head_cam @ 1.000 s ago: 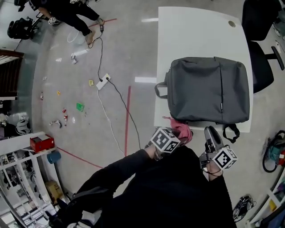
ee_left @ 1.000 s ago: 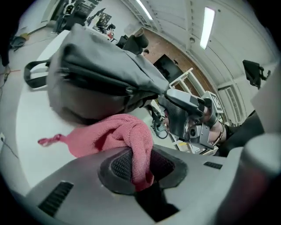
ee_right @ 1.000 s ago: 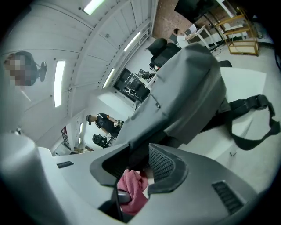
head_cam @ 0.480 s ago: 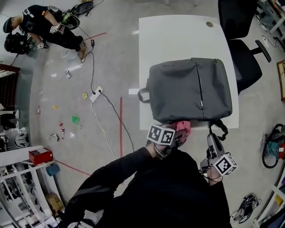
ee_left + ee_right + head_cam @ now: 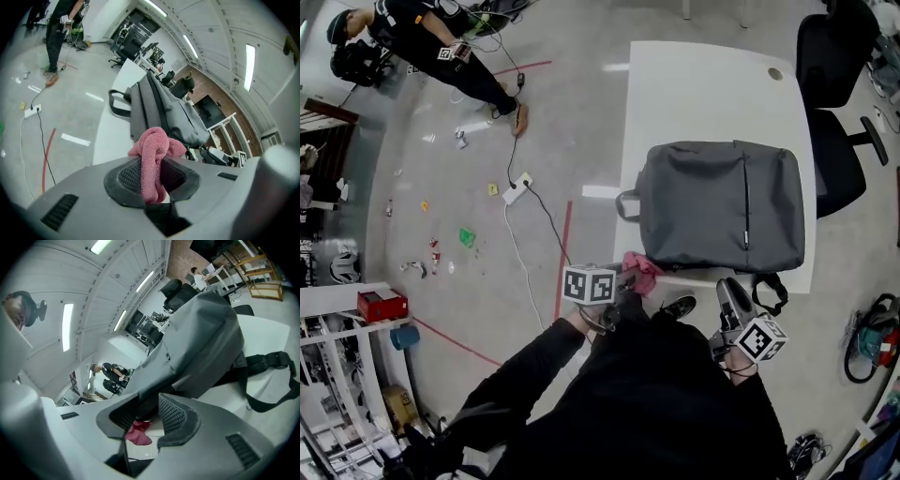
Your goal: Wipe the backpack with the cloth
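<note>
A grey backpack [image 5: 722,206] lies flat on the white table [image 5: 694,89], its carry handle off its left side. My left gripper [image 5: 630,279] is shut on a bunched pink cloth [image 5: 639,266] at the backpack's near left corner. In the left gripper view the cloth [image 5: 152,154] bulges up between the pads, with the backpack [image 5: 164,105] just beyond it. My right gripper [image 5: 727,289] hovers off the table's near edge beside the black strap [image 5: 769,286]. Its jaws stand open with nothing between them in the right gripper view [image 5: 147,411], facing the backpack [image 5: 201,329].
A black office chair [image 5: 839,84] stands at the table's right side. On the floor to the left lie a power strip [image 5: 517,187] with cables, a red tape line [image 5: 564,248] and several small bits. A person [image 5: 431,37] crouches at the far left.
My left gripper has carried the cloth leftward along the backpack's near edge, from about its middle to its left corner. The right gripper has stayed by the strap.
</note>
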Available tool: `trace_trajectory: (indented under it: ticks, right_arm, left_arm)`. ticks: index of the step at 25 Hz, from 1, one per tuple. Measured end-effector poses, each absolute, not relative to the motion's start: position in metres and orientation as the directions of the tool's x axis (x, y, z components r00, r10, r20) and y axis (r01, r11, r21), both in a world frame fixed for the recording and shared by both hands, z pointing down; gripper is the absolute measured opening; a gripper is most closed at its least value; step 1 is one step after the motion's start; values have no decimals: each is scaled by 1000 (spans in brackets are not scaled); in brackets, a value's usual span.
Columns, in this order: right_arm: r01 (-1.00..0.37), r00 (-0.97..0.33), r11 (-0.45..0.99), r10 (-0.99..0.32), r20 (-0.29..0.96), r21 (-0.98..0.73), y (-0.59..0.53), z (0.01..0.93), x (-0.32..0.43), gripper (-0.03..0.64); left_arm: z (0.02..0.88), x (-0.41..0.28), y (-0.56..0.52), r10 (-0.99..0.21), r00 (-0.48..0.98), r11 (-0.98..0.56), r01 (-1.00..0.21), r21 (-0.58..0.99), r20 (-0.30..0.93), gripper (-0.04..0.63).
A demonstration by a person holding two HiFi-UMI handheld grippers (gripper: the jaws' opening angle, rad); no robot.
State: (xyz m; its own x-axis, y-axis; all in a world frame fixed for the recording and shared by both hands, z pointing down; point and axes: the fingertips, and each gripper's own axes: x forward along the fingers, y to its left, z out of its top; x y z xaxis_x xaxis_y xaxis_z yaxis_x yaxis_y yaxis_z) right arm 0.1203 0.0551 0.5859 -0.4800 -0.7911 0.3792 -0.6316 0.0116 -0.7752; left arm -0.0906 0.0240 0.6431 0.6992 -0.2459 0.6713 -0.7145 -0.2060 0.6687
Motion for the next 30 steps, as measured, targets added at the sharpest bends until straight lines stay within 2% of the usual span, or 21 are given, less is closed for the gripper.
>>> trace_trajectory:
  ticks: [5,10,16,23,30]
  right_arm:
    - [-649,-466,30,-806,366,-760,32,568,97,141]
    - [-690,-368,-26,-848,382,-723,22,551,93,141]
    - [-731,-194,-154,-887,419,-664,32,543,93,141]
    - [-692,7,-355,-874,486,-629,77,554,90,141]
    - [-672,40,-404,-857,513,-621,87,568,84,141]
  left_arm:
    - [628,-118,-33,-287,696,-270,-718,641,659,86]
    - [621,-102,-87,-212,742,-404,-659,634,636,86]
    - [623,-95,-175,-150,762,-529,-600,600,630,86]
    - [634,-71,-261,-46,761,-673,-502,543,647,86]
    - [638,-54,-283,-71,782,-670,-497,552,619,86]
